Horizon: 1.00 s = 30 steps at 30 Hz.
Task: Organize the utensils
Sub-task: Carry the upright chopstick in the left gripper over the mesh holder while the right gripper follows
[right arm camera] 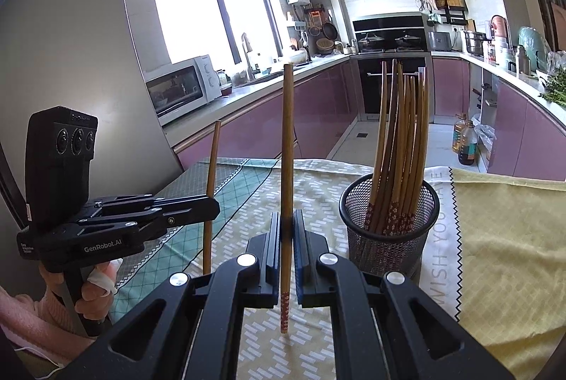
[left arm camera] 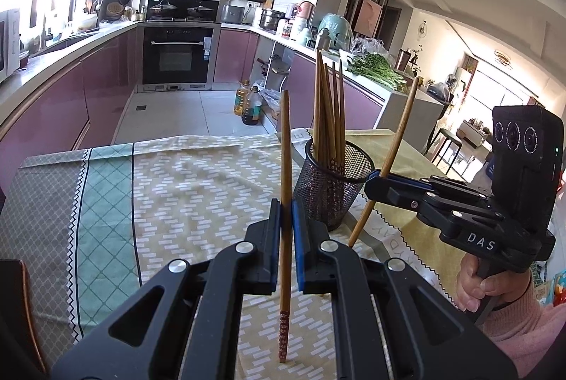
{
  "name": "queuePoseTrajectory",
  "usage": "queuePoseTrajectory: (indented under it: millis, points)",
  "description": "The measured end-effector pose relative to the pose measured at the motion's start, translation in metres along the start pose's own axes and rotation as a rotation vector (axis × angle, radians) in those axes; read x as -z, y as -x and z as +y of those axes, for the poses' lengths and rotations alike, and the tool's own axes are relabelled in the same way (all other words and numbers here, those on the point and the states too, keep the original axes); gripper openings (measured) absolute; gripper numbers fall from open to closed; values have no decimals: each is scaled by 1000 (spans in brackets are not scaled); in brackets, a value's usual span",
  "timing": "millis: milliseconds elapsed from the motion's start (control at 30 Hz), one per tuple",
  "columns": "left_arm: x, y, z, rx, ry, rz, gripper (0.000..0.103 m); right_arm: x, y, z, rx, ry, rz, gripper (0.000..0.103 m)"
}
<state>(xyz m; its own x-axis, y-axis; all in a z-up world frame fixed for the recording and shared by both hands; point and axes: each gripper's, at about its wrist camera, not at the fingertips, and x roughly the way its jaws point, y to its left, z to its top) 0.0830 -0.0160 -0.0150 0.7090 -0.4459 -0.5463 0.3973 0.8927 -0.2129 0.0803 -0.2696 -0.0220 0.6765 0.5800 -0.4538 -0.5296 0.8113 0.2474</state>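
- Your left claw [left arm camera: 286,220] was clenched on a chopstick [left arm camera: 285,189], held close to upright, plain end up and the red-patterned tip pointing down over the bench [left arm camera: 198,174].
- Your right claw [right arm camera: 287,235] was likewise clenched on its own chopstick [right arm camera: 287,167], also near vertical with the patterned tip lowermost.
- From the left wrist view, that right-hand chopstick leaned a little, its top tipped away from the mesh cup [left arm camera: 332,182] and its lower end near the cup's foot.
- The mesh cup stood on the bench at the seam between the patterned cloth [left arm camera: 184,189] and the yellow cloth [right arm camera: 502,238], already holding a bundle of chopsticks [right arm camera: 399,146] set tips down, tops fanned upward.
- The relation that mattered: the cup lay ahead and to the right of both claws. It sat just beside the right claw and farther from the left, so I judged your right hand [left arm camera: 474,284] the nearer one.
- Both held sticks ran roughly parallel to the bundle, so the coming move likely called for lifting each tip clear of the rim, carrying it over the opening and lowering it, not for turning it.
- Risk, as I read it: a tip catching the rim, or nudging the light cup over.
- Readable writing: "DAS" on the right tool's body, "GenRobot.AI" on the left tool's body [right arm camera: 102,240], and "WISH YOU HAVE" printed along the yellow cloth's edge beside the cup.
- A microwave [right arm camera: 184,86] stood on the far counter, well apart.
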Motion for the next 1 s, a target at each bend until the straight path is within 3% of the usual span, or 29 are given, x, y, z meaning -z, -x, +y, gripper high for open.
queuePoseTrajectory:
  millis: [1000]
  points:
    - [-8,7,-8,8,-22,-32,7,-7,9,-10,18,-2,-36,6]
